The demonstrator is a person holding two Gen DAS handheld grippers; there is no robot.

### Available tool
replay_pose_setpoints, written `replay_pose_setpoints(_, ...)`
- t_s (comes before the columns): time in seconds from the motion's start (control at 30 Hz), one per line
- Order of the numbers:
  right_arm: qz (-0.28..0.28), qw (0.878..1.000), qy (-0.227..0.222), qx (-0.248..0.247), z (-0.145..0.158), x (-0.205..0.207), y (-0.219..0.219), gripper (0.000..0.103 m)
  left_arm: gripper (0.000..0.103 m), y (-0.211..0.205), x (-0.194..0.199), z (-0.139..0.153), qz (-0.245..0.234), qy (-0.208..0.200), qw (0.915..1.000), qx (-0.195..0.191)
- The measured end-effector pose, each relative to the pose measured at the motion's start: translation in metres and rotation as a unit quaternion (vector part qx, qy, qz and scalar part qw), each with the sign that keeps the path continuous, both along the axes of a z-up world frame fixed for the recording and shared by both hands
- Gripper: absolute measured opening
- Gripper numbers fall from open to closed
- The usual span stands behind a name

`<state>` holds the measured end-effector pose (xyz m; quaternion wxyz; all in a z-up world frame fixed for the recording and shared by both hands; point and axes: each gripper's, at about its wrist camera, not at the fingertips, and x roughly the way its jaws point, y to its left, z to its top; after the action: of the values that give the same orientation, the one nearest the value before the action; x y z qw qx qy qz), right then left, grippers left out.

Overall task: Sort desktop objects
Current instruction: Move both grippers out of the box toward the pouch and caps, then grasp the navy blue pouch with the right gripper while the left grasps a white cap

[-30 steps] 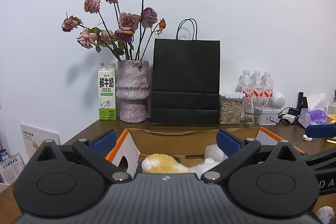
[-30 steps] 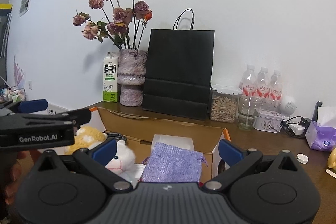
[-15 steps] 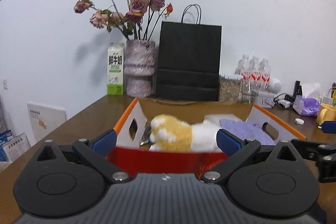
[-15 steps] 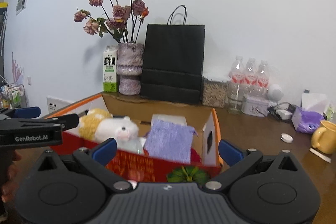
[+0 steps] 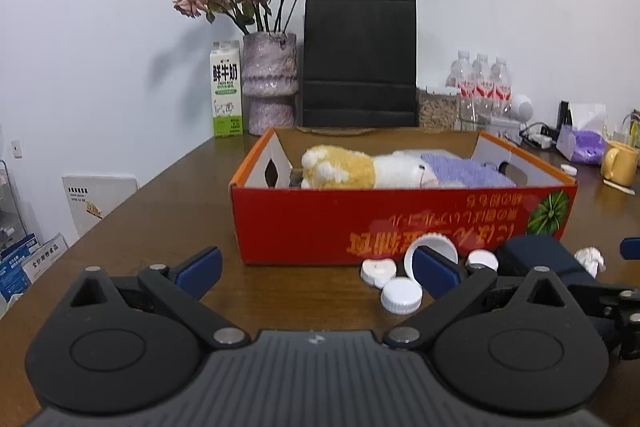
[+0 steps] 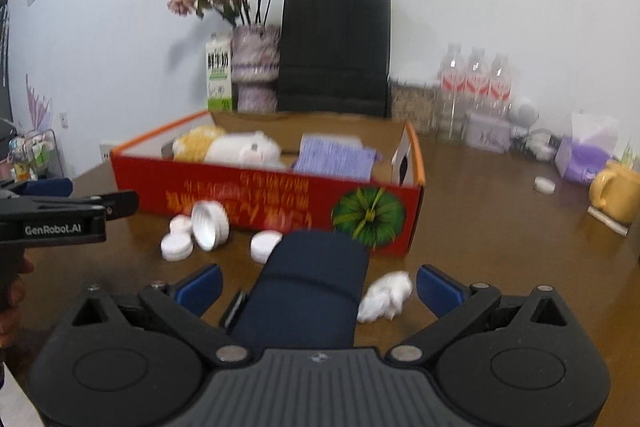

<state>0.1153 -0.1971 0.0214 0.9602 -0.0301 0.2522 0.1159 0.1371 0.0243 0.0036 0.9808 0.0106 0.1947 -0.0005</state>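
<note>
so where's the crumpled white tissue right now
In the right wrist view the crumpled white tissue lies on the table, right of the dark blue case and just in front of the red box.

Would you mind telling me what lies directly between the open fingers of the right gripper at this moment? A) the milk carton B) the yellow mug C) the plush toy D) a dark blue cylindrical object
D: in the right wrist view the dark blue cylindrical object lies on the table between the spread fingers of the right gripper, while the plush toy sits in the red box.
</note>
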Motion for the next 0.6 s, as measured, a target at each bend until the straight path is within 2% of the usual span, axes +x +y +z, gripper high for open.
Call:
replay_pose_setpoints(0.2,0.013,1.000,0.020,0.004,-0.007,0.009,0.011,0.102,0.103,0.002,0.001,-0.004,-0.002,0.021,0.9998,0.005)
replay_pose_setpoints(0.47,0.024,0.999,0.045,0.016,-0.011,0.025,0.010,0.087,0.103,0.000,0.005,-0.008,-0.011,0.033,0.9994,0.008)
replay_pose_setpoints(0.6,0.018,0.998,0.066,0.010,-0.014,0.041,0.012,0.083,0.103,-0.007,0.009,-0.009,-0.026,0.037,0.9989,0.010)
